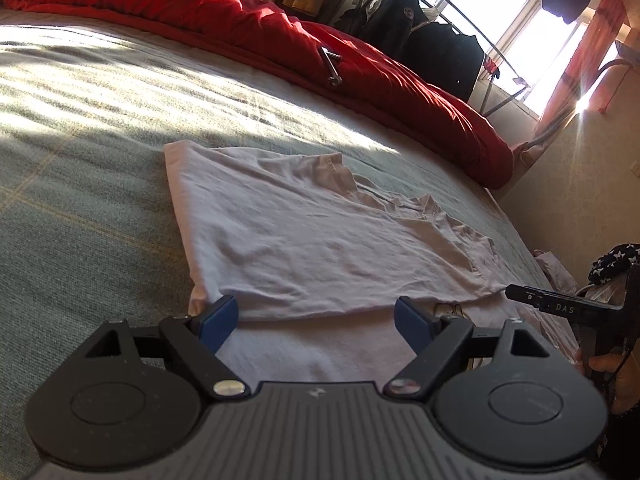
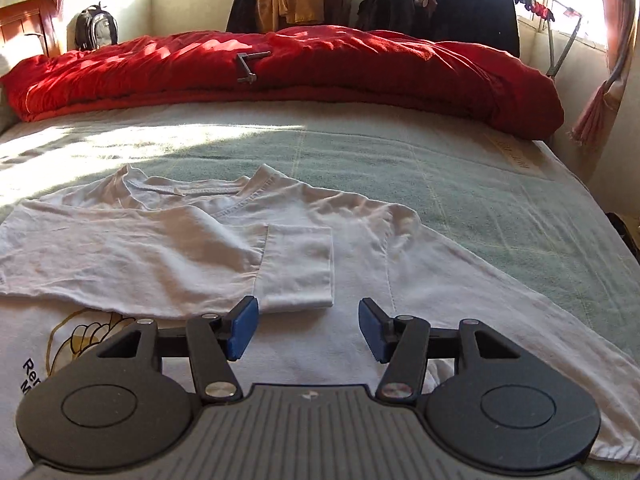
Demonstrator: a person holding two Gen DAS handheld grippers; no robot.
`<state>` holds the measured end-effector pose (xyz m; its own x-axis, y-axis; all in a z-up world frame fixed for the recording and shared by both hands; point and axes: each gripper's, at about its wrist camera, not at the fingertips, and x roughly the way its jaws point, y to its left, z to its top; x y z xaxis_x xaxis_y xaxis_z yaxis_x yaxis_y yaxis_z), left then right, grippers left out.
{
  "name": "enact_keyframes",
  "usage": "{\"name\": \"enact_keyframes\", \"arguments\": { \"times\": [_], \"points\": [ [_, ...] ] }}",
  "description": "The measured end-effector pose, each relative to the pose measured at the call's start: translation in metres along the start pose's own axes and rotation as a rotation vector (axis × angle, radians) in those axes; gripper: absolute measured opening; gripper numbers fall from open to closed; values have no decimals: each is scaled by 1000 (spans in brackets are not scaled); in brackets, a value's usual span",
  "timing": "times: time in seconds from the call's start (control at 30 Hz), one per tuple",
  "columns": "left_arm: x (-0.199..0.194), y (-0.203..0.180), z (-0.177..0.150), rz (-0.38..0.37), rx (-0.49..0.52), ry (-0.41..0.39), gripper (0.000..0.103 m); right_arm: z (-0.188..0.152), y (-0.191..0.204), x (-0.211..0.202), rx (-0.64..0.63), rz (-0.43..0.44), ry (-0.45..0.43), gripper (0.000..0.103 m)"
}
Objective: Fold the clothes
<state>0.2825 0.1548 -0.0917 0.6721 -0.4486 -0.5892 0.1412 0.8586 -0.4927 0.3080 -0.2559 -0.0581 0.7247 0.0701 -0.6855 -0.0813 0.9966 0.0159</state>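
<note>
A white T-shirt (image 1: 320,240) lies spread on the green bed cover, one side folded over the body with a sleeve (image 2: 298,264) on top; a printed cartoon shows at its lower left (image 2: 84,332). My left gripper (image 1: 316,320) is open and empty, low over the shirt's near folded edge. My right gripper (image 2: 306,328) is open and empty, just short of the folded sleeve's hem. In the left wrist view the right gripper's black finger (image 1: 560,304) shows at the shirt's right edge.
A red duvet (image 2: 280,72) is bunched along the far side of the bed, with a grey metal crank (image 2: 250,66) on it. A clothes rack with dark jackets (image 2: 460,8) and a backpack (image 2: 96,28) stand behind. The bed's right edge (image 2: 600,216) is near.
</note>
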Motion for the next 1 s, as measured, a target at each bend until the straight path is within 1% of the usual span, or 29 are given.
{"name": "enact_keyframes", "arguments": {
  "times": [0.07, 0.2, 0.27, 0.4, 0.47, 0.5, 0.53, 0.57, 0.6, 0.63, 0.67, 0.7, 0.8, 0.9, 1.0],
  "points": [
    [-2, 1, 1, -5, -3, -8, 85, 2, -3, 2, 59, 55, 7, 60],
    [0, 2, 0, -7, -5, -4, 85, 4, -24, 23, 317, 234, 67, 60],
    [1, 3, 0, -8, -6, -2, 85, -2, -34, 34, 444, 295, 95, 61],
    [2, 2, -1, -6, 0, 0, 85, -10, -56, 50, 630, 386, 55, 61],
    [2, 2, -1, -8, -1, 0, 85, -11, -62, 57, 686, 422, 33, 61],
    [2, 3, -1, -9, -2, 0, 85, -12, -64, 58, 696, 429, 19, 61],
    [2, 3, -1, -10, -2, 0, 85, -12, -65, 59, 703, 434, 4, 58],
    [2, 3, -1, -10, -1, 0, 85, -12, -63, 57, 682, 418, -5, 56],
    [2, 3, -1, -10, 0, 0, 85, -12, -60, 55, 655, 398, -12, 48],
    [2, 3, -1, -10, 1, 0, 85, -12, -58, 53, 629, 378, -20, 33],
    [2, 3, -1, -9, 1, 0, 85, -12, -57, 52, 613, 359, -19, 23],
    [2, 3, -1, -10, 2, -1, 85, -12, -57, 51, 598, 341, -17, 9],
    [0, 2, 0, -11, 5, -1, 85, -12, -62, 40, 605, 342, -48, 8],
    [1, 2, 0, -11, 8, 3, 85, -10, -66, 32, 605, 350, -56, 8],
    [1, 2, 0, -9, 9, 6, 85, -12, -61, 36, 566, 297, 6, 8]
  ]
}}
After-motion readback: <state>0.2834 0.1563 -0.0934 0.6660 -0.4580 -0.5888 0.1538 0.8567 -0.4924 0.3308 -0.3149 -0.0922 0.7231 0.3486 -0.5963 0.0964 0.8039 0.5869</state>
